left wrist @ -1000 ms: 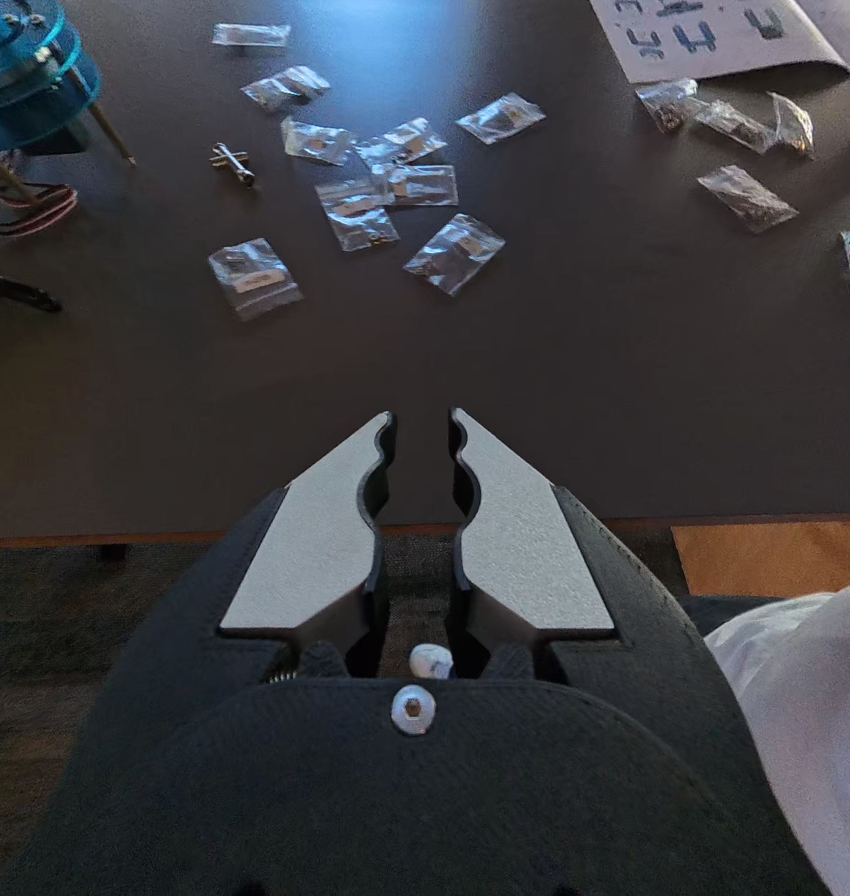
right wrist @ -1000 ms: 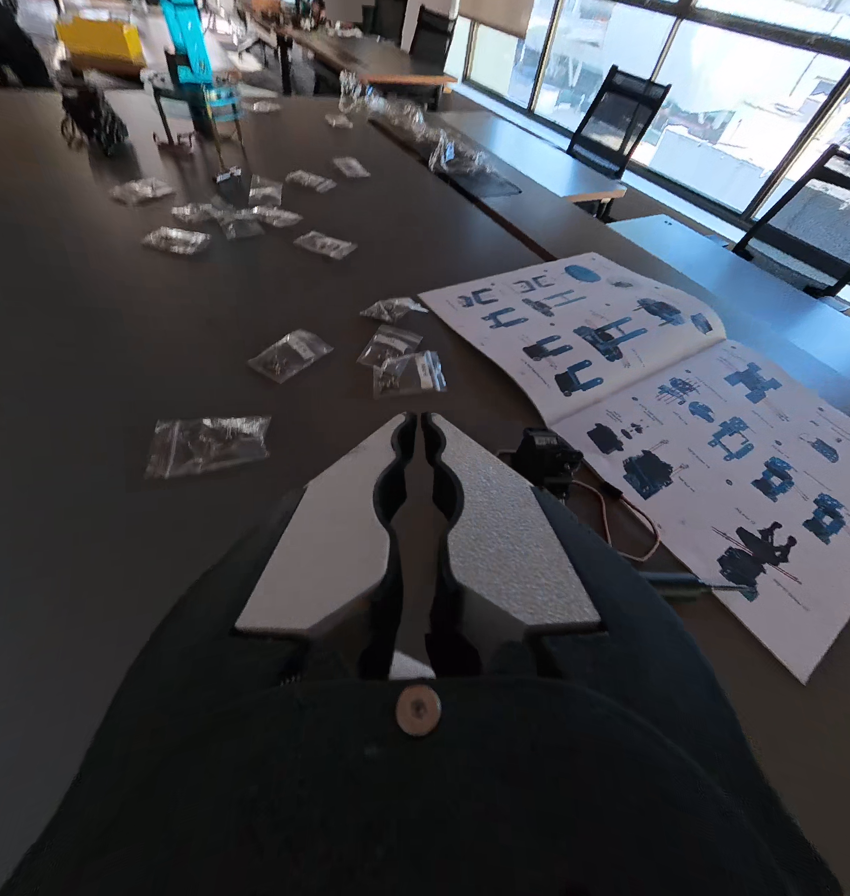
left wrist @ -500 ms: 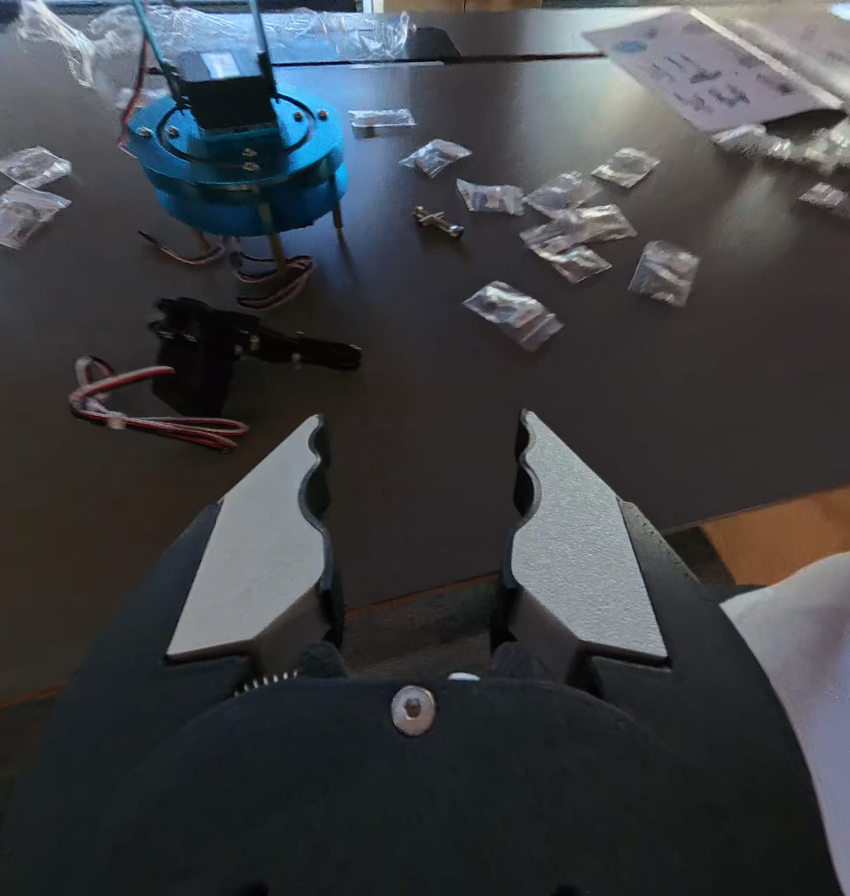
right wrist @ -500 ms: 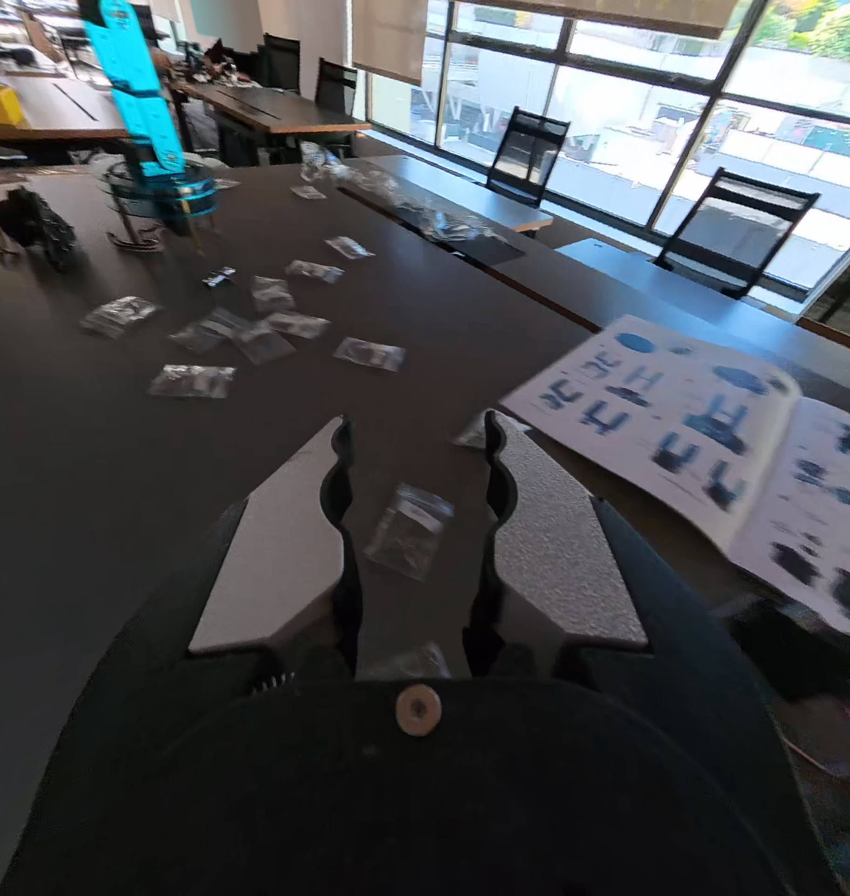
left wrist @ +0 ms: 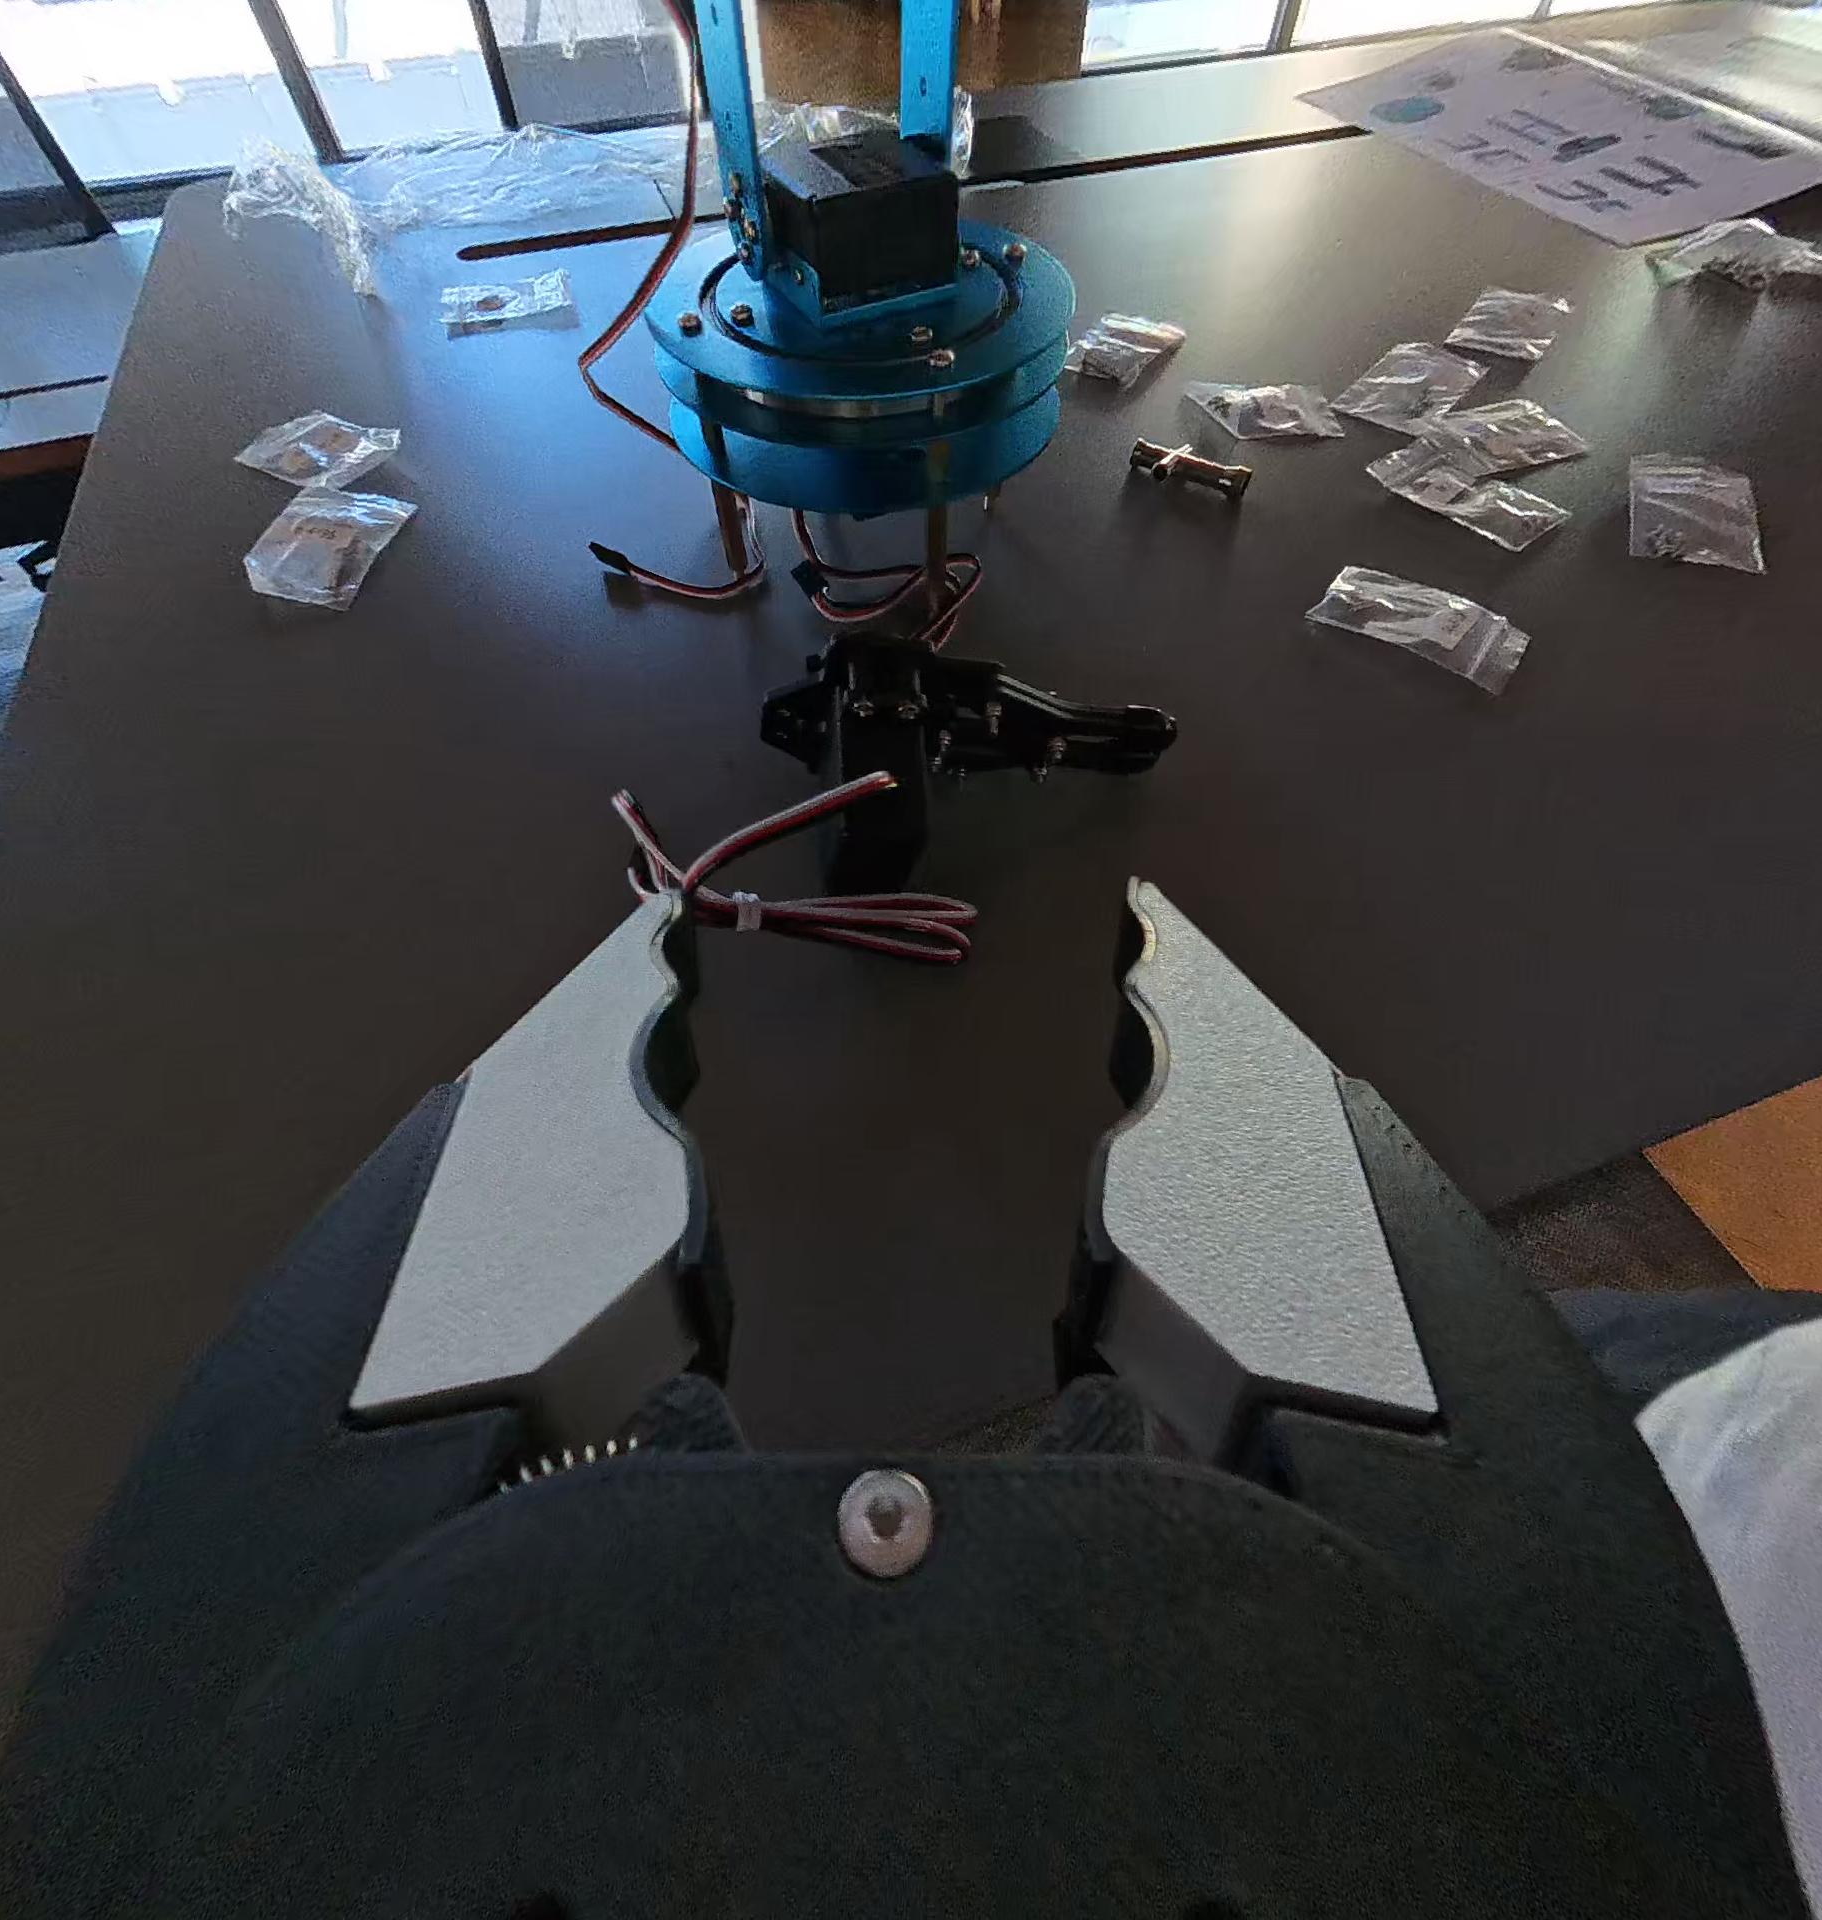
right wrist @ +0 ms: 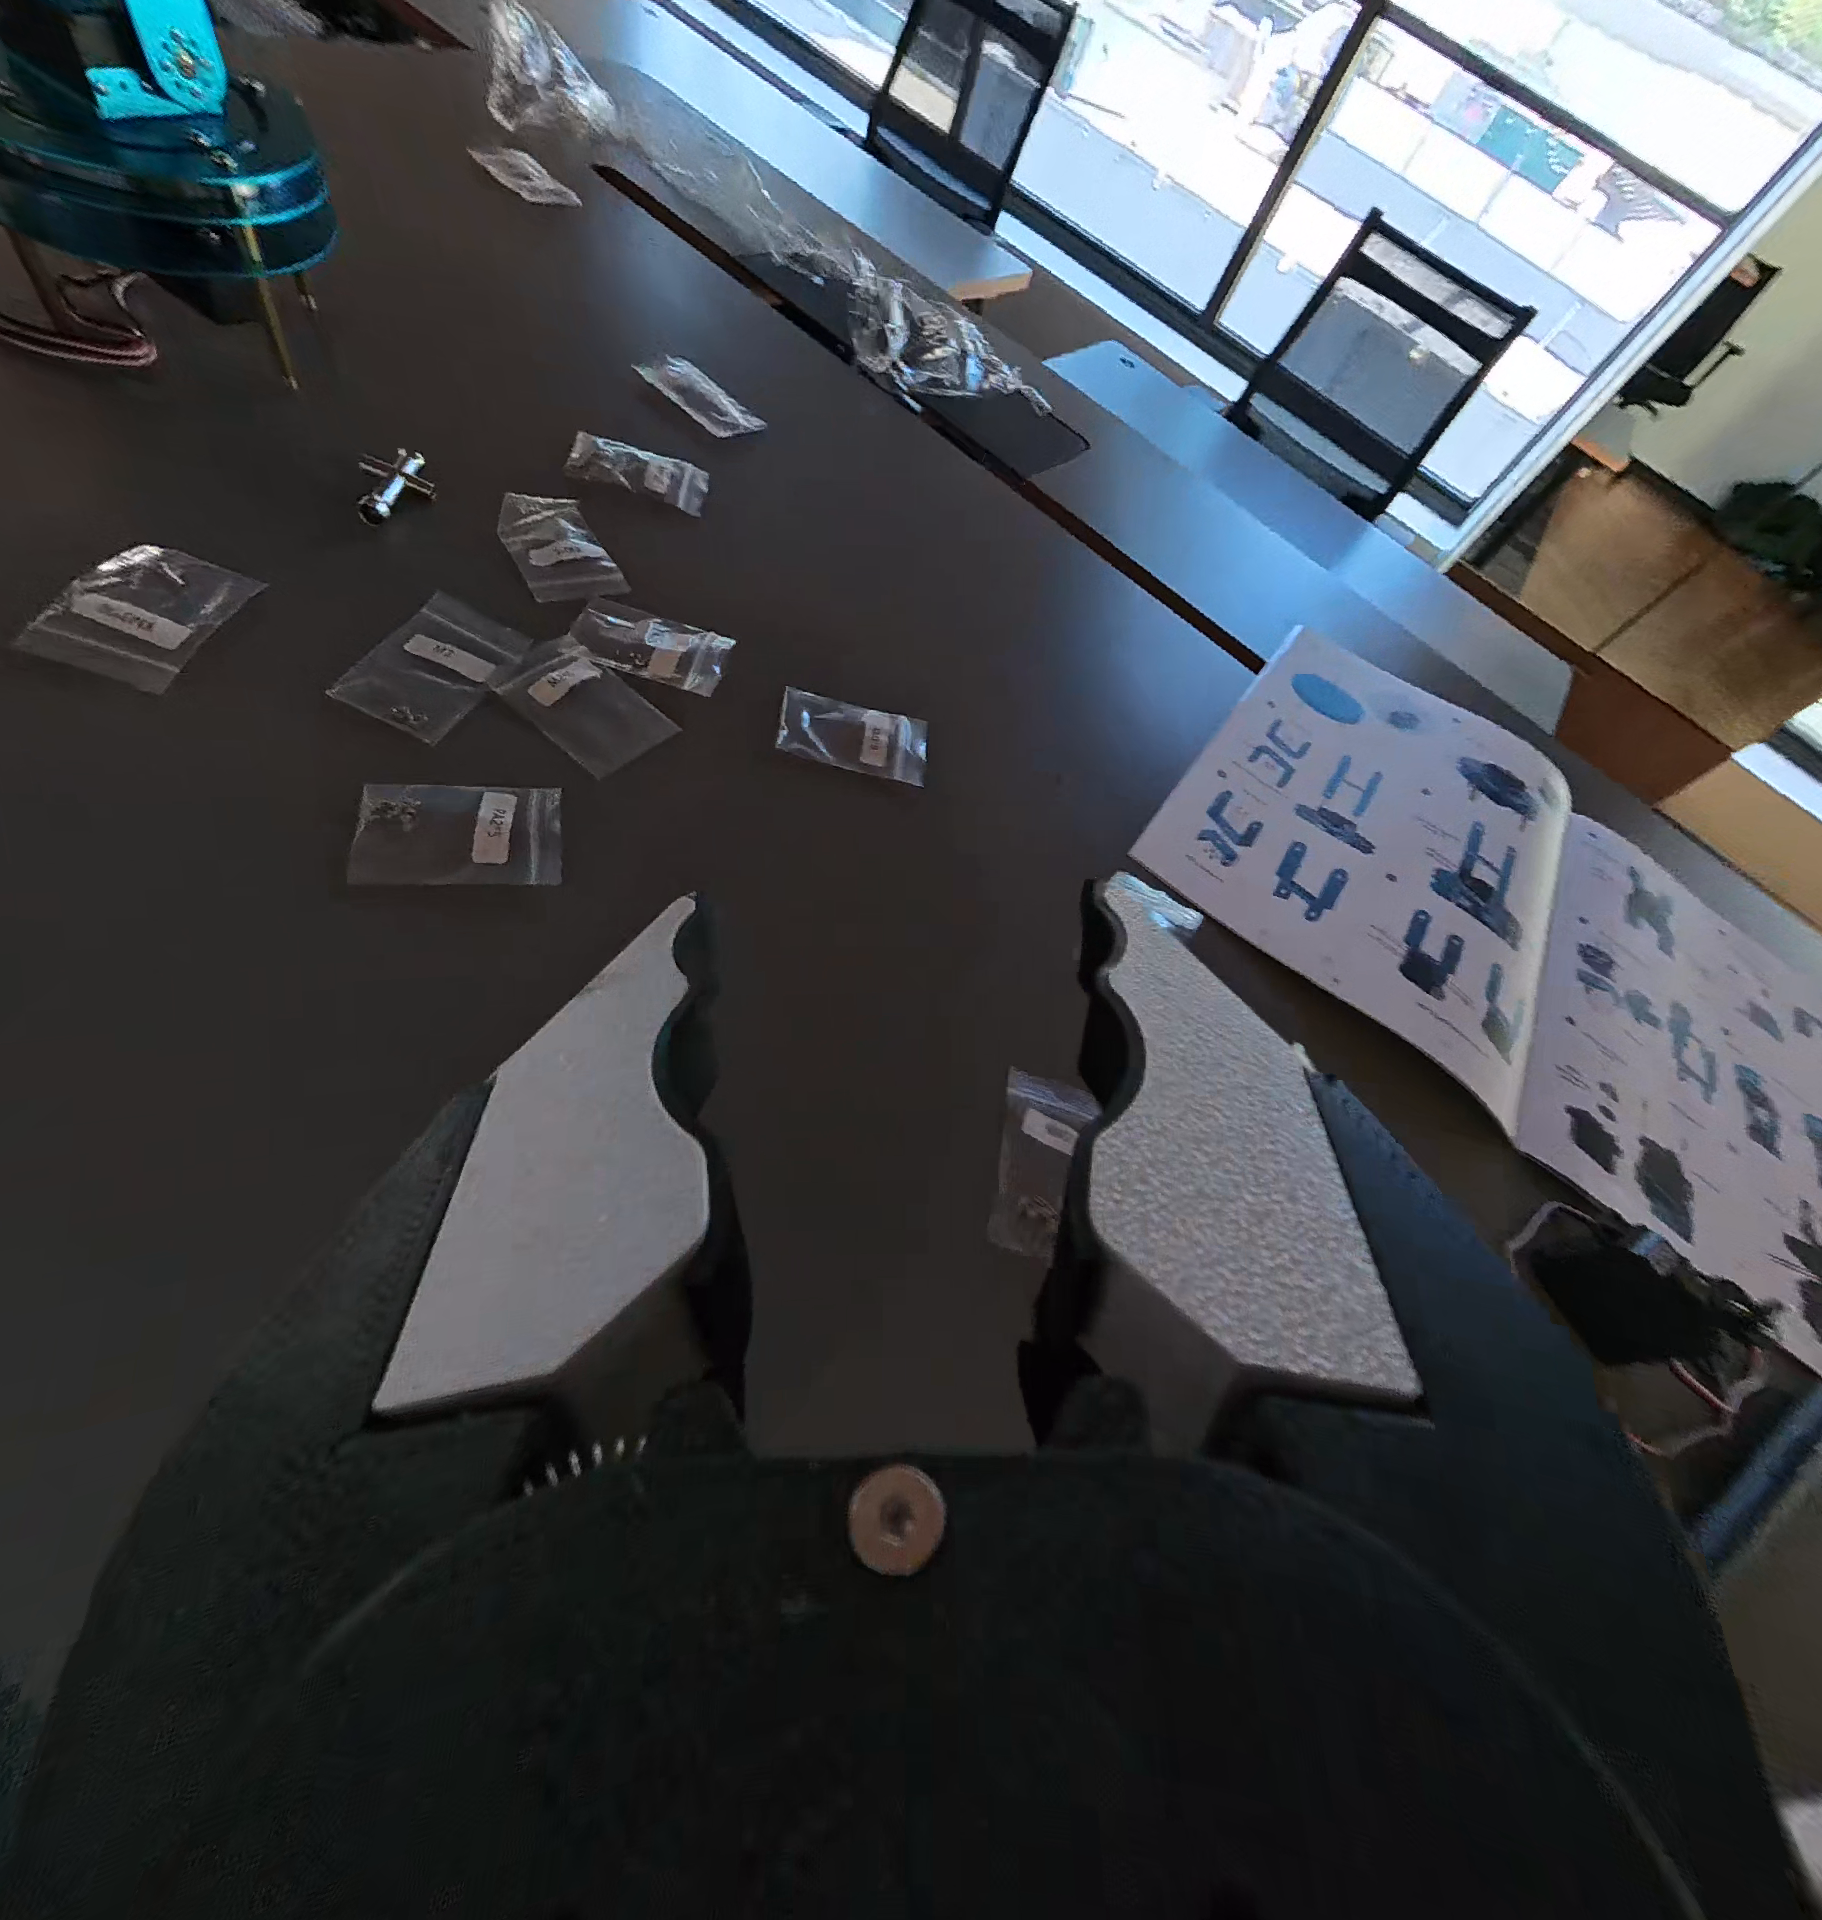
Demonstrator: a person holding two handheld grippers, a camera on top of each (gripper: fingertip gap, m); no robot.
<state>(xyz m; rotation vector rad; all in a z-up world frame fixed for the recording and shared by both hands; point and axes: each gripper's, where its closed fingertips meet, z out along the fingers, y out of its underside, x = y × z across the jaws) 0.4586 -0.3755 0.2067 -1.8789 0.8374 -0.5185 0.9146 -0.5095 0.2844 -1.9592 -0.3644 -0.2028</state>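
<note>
My left gripper (left wrist: pixel 902 914) is open and empty above the dark table (left wrist: pixel 263 831). Just beyond its tips lie a bundled red, white and black servo cable (left wrist: pixel 834 920) and a black servo claw assembly (left wrist: pixel 948 727). Behind them stands a blue round robot-arm base (left wrist: pixel 860 353) on thin legs. My right gripper (right wrist: pixel 891 920) is open and empty over bare table. A small clear bag (right wrist: pixel 1037 1153) lies beside its right finger. Several clear parts bags (right wrist: pixel 455 831) lie ahead and to the left. An open instruction booklet (right wrist: pixel 1509 914) lies to the right.
A metal cross wrench (left wrist: pixel 1193 468) (right wrist: pixel 393 483) lies among clear bags (left wrist: pixel 1416 623). A black servo with wires (right wrist: pixel 1634 1299) sits at the booklet's near edge. Crumpled plastic (right wrist: pixel 886 312) lies along the far table edge. Chairs (right wrist: pixel 1374 364) and windows stand beyond. A white sleeve (left wrist: pixel 1769 1538) shows at lower right. There is about 50 cm between the tips of the two grippers. From my left tips it is roughly 15 cm to the blue round robot-arm base (left wrist: pixel 860 353); from my right, 40 cm.
Both grippers opened from nearly shut to wide. The left view swung left from the bags to the blue base and black claw. The right view moved forward and left toward the bags.
</note>
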